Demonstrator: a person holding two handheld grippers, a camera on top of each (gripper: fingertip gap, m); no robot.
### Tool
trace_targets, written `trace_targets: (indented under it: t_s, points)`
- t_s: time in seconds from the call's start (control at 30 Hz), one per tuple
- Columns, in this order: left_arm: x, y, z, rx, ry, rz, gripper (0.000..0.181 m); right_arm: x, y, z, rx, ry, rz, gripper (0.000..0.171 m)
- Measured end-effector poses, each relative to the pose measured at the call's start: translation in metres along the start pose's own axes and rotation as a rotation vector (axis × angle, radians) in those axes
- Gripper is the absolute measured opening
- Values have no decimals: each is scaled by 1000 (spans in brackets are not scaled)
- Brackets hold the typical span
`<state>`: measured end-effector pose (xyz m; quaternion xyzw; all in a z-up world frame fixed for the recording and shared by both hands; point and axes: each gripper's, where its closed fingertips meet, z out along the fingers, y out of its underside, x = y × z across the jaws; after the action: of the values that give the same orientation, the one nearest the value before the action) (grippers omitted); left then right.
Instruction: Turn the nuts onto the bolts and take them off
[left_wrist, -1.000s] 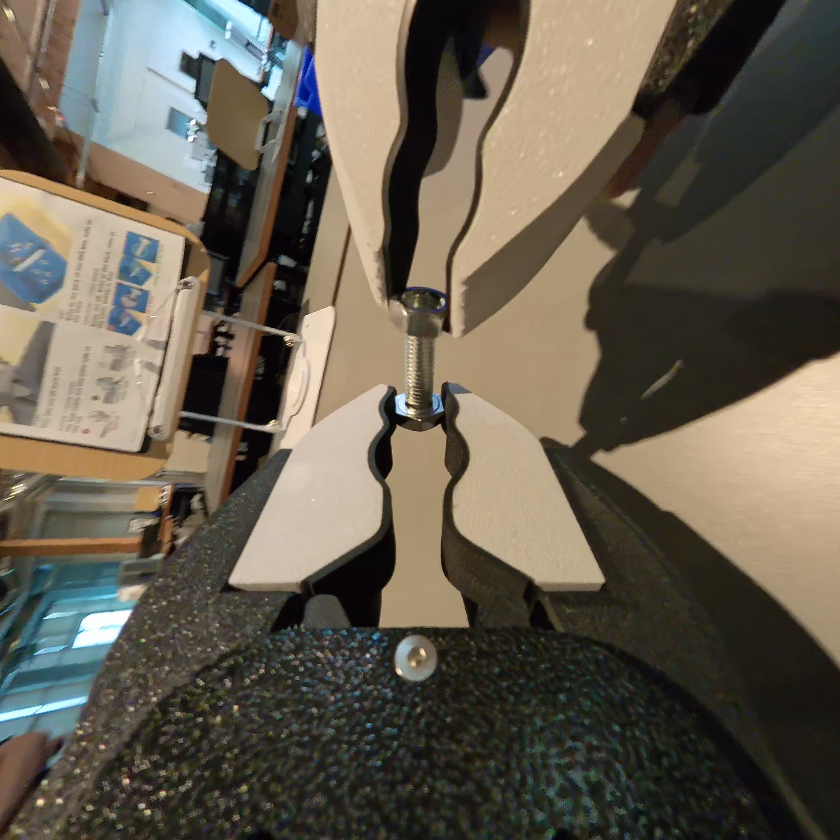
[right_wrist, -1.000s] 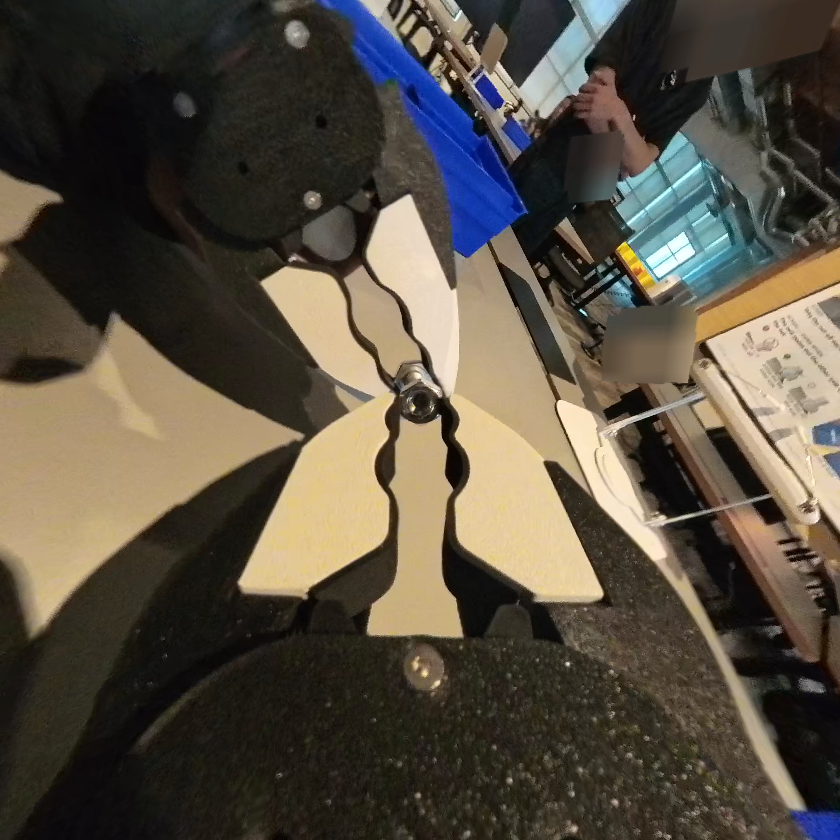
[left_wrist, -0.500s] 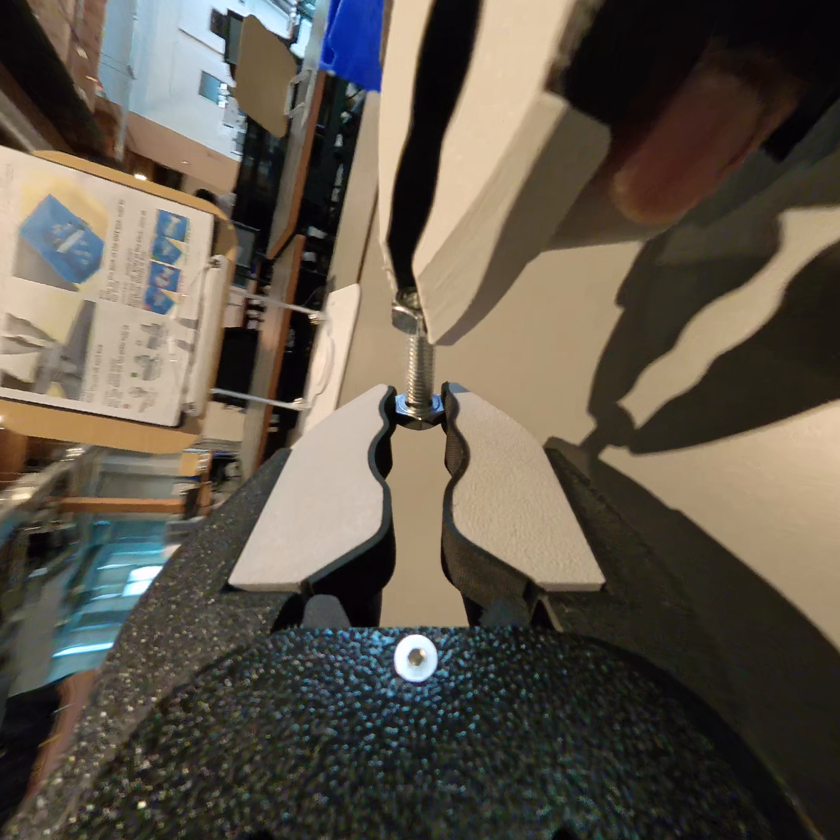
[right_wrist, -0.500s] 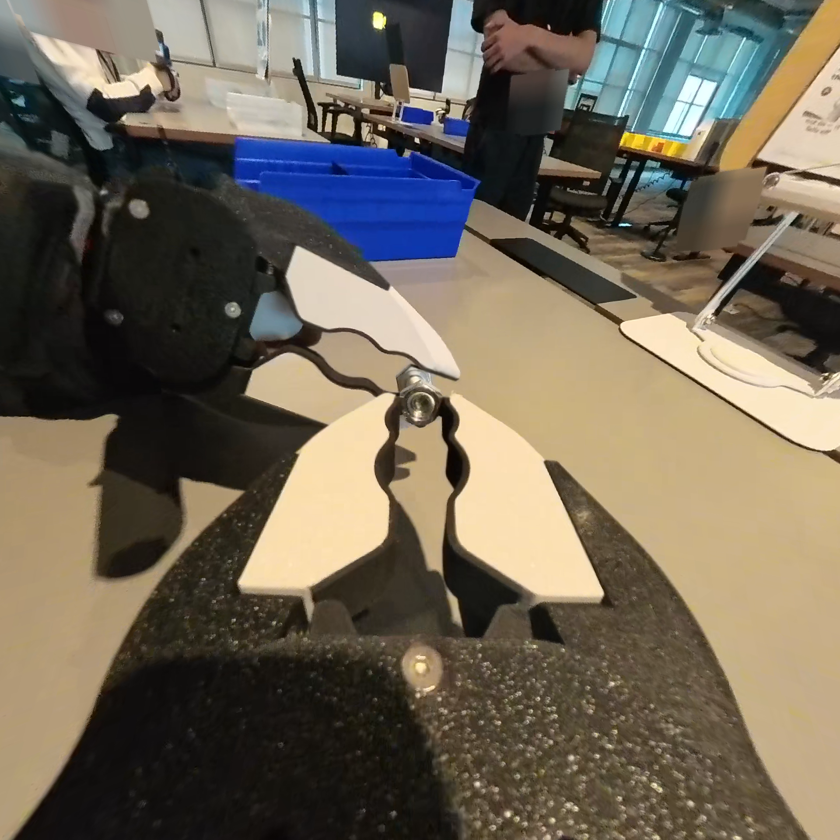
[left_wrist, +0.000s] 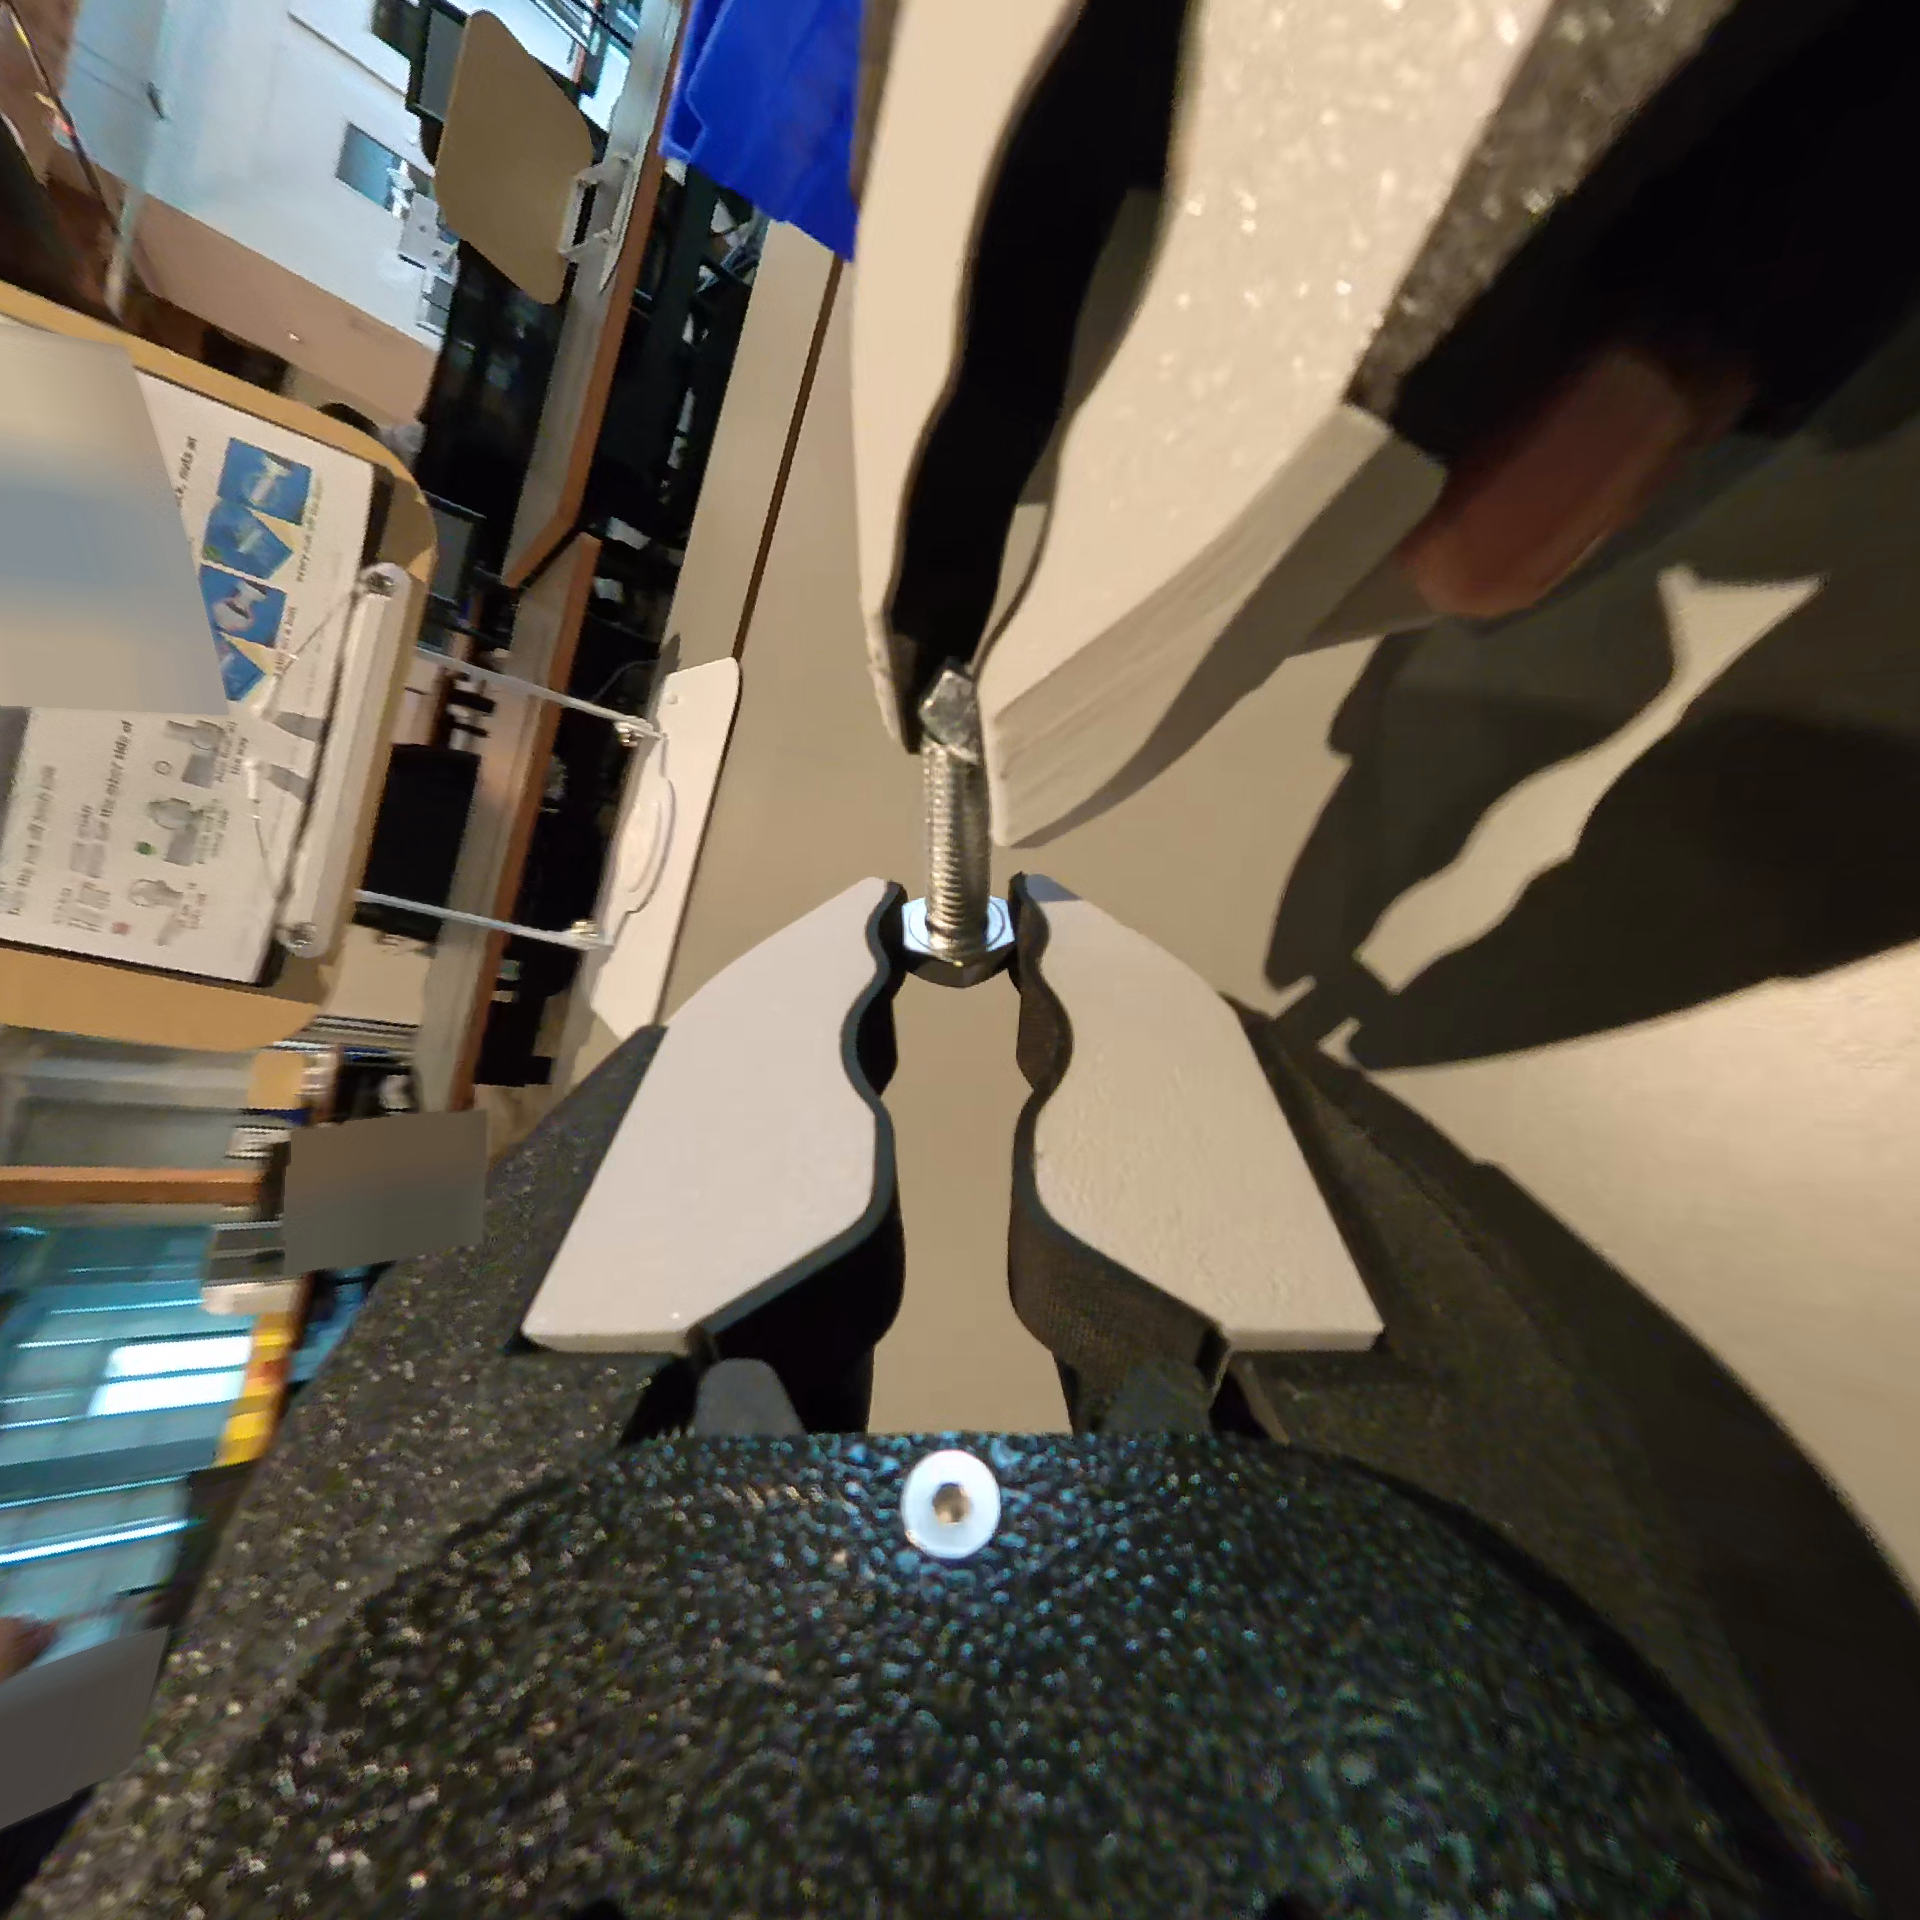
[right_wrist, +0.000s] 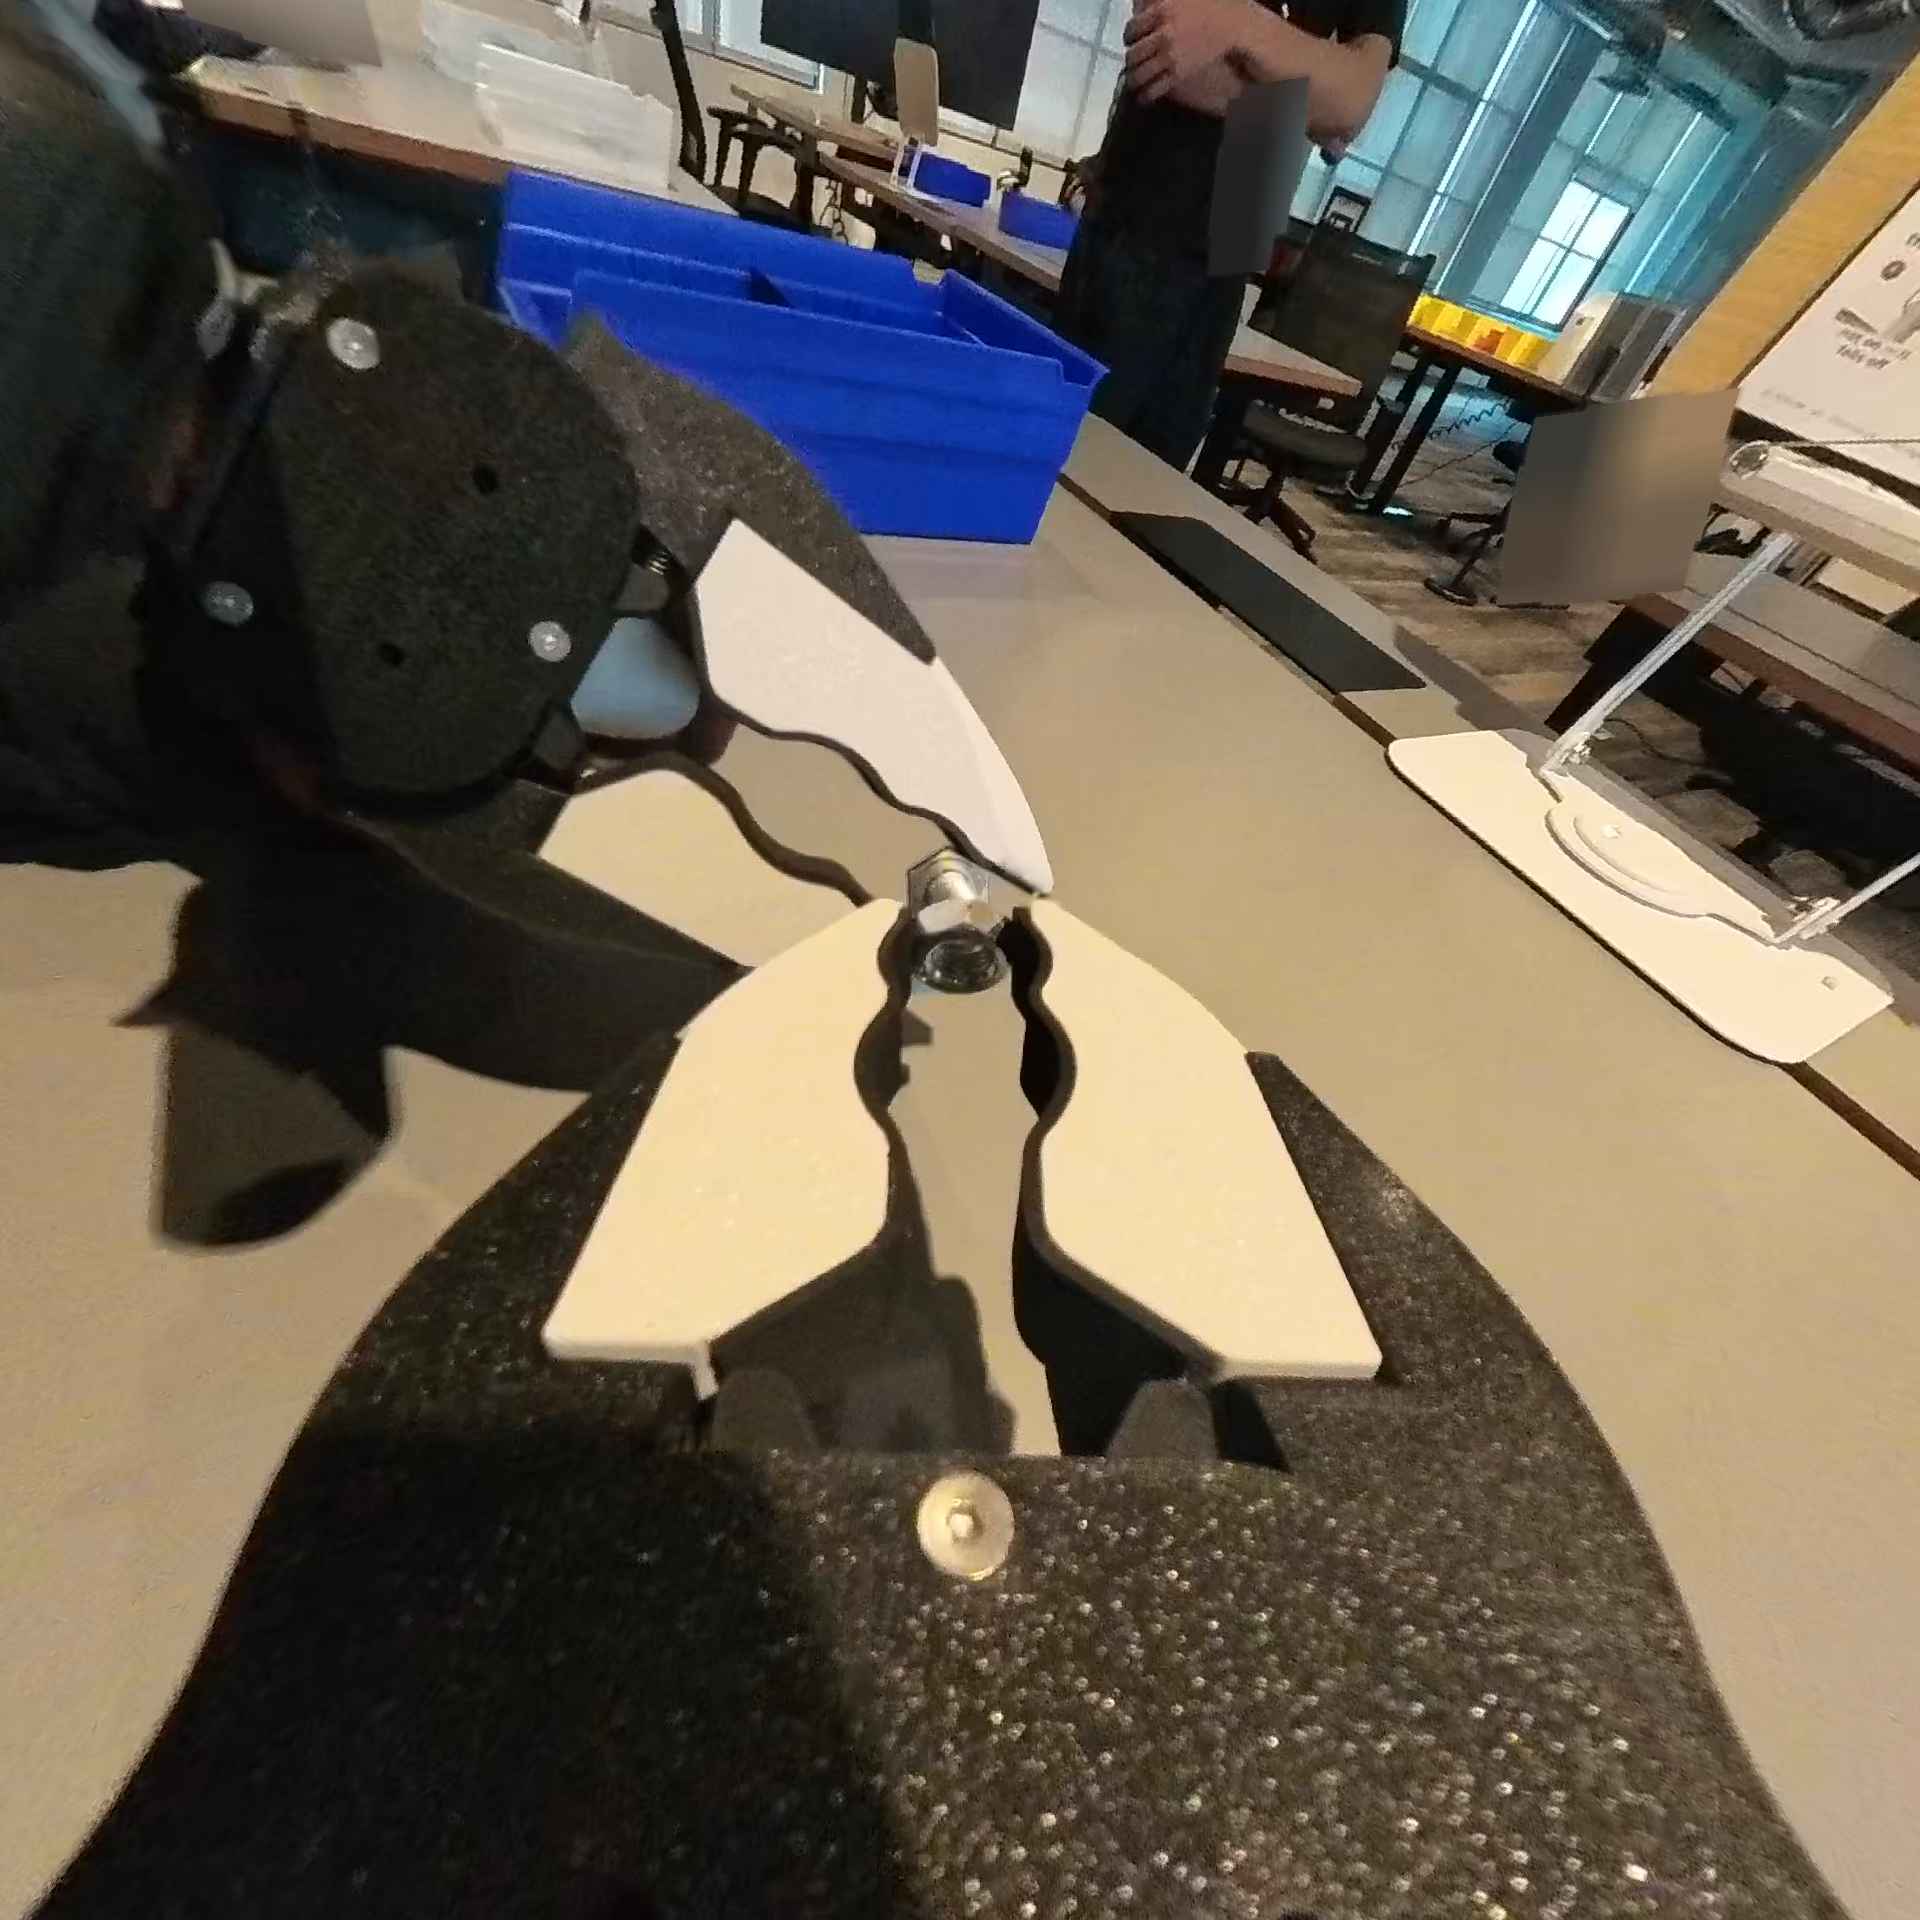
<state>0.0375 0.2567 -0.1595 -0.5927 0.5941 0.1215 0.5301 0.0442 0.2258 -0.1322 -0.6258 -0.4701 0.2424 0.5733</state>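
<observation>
A steel bolt (left_wrist: 954, 831) runs between the two grippers above the grey table (right_wrist: 1299, 1039). My left gripper (left_wrist: 954, 920) is shut on the hex nut (left_wrist: 956, 943), which is threaded on the bolt's end. My right gripper (right_wrist: 961, 930) is shut on the bolt's head (right_wrist: 956, 961). In the left wrist view the right gripper (left_wrist: 940, 707) comes down from the top and pinches the head. In the right wrist view the nut (right_wrist: 948, 888) sits just behind the head, under a white finger (right_wrist: 852, 727) of the left gripper.
A blue bin (right_wrist: 831, 395) stands at the back of the table. A white stand base (right_wrist: 1621, 883) with an instruction board (left_wrist: 177, 727) is at the table's right edge. A person (right_wrist: 1195, 208) stands beyond the table. My right fingertips sit around 4 cm from my left ones.
My right gripper has rolled about the bolt's axis, turning the bolt head with it. My left gripper has kept the nut in place.
</observation>
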Motion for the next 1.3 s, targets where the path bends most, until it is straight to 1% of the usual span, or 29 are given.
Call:
trace_targets:
  t_s: [0.13, 0.27, 0.37, 0.5, 0.53, 0.6, 0.73, 0.93, 1.13, 1.3]
  points:
    - [2, 2, 0, -18, -12, 79, 19, -3, 3, 0, -30, -36, -23, 18]
    - [0, 4, -1, -50, -44, 159, 19, -5, 6, 1, -80, -45, -103, 18]
    - [4, 7, 1, -81, -26, 190, 19, -5, 12, 2, -138, -34, -235, 18]
    - [14, 10, 4, -99, 40, 172, 19, -8, 20, 2, -193, 4, -492, 18]
    - [16, 10, 5, -97, 57, 159, 19, -8, 21, 2, -199, 16, -534, 18]
    - [18, 10, 5, -106, 70, 153, 19, -9, 23, 2, -200, 21, -538, 18]
    - [13, 11, 4, -139, 6, 220, 19, -9, 21, 2, -179, -2, -395, 18]
    - [5, 10, 1, -198, -96, 322, 19, -9, 20, 1, -137, -79, 27, 18]
    - [4, 8, 0, -224, -136, 351, 19, -9, 20, 0, -114, -98, 337, 17]
    - [5, 7, 0, -227, -130, 321, 18, -7, 20, -2, -90, -115, 573, 18]
